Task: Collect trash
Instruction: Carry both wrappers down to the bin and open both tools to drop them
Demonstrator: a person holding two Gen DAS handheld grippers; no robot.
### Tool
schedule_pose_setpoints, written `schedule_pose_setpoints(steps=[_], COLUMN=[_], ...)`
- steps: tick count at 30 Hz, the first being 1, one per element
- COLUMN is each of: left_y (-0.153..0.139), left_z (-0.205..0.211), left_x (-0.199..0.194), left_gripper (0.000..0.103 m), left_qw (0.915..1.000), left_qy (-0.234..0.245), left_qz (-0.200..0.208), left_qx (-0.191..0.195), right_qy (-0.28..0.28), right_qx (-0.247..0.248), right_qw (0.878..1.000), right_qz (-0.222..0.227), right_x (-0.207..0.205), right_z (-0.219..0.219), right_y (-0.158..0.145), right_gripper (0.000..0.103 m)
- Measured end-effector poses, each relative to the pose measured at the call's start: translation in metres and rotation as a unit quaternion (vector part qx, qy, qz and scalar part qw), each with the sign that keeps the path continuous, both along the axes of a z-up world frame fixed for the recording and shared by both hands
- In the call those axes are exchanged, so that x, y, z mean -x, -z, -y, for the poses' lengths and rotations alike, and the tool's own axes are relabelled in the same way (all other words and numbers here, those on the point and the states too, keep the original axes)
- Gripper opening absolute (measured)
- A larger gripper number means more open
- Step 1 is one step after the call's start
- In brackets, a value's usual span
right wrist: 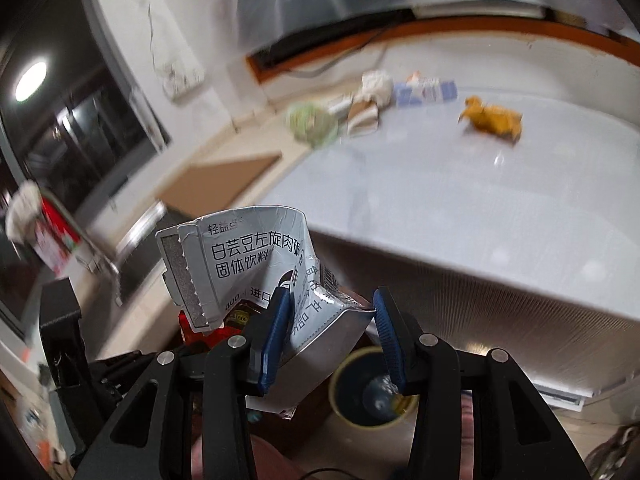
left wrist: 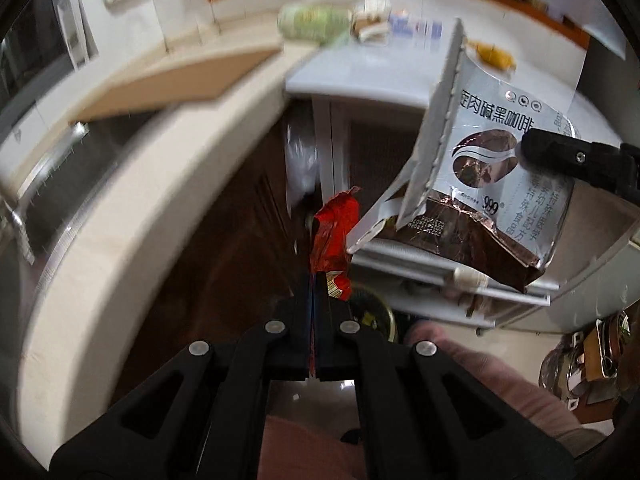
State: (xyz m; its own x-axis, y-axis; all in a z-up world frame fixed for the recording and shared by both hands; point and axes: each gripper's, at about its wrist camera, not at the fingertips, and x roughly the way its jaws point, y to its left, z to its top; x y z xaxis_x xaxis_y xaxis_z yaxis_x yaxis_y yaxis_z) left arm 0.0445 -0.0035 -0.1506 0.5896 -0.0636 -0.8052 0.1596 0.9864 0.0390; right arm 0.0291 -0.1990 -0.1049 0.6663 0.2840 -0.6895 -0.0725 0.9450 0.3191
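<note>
My left gripper [left wrist: 314, 280] is shut on a crumpled red wrapper [left wrist: 334, 236] that sticks up past its fingertips. My right gripper [right wrist: 330, 302] is shut on a creased silver coffee pouch [right wrist: 248, 264], its blue pads [right wrist: 276, 332] pressing the pouch's lower half. That pouch [left wrist: 492, 168] also hangs at the right of the left wrist view, with one black finger [left wrist: 560, 156] of the right gripper on it. Below both grippers stands a round bin [right wrist: 374, 396] with a yellowish rim, also seen as the bin [left wrist: 374, 316] in the left wrist view. The red wrapper [right wrist: 192, 330] peeks out behind the pouch.
On the white table [right wrist: 460, 208] lie a yellow wrapper [right wrist: 494, 120], a green bowl [right wrist: 312, 120], a blue-and-white box [right wrist: 424, 92] and crumpled white paper [right wrist: 376, 84]. A pale counter [left wrist: 100, 208] with a brown board [left wrist: 172, 80] curves at the left. A person's pink-clad leg [left wrist: 468, 364] is beside the bin.
</note>
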Motion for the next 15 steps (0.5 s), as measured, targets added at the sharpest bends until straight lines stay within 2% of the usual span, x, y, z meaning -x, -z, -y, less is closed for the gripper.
schedule_pose_setpoints(steps=[7,12,15], left_y=[0.069,0.115,0.141], left_z=[-0.007,-0.013,-0.014], left_x=[-0.010,-0.031,-0.045], left_gripper=[0.000,0.000,0.000], left_qw=[0.9985,0.9953,0.9933], left_qy=[-0.001,-0.003,-0.003], left_qz=[-0.054,-0.090,-0.110], left_qx=[0.015,0.035,0.035], right_qy=[-0.027,-0.024,-0.020], right_qx=[0.053,0.071,0.077], right_qw=[0.997,0.992,0.988], right_qz=[-0.049,-0.101,-0.133], right_x=[-0.007,-0.023,-0.035], right_z=[-0.027,-0.029,-0.027], right_y=[0.089,0.158,0.196], right_gripper=[0.042,0.042,0.042])
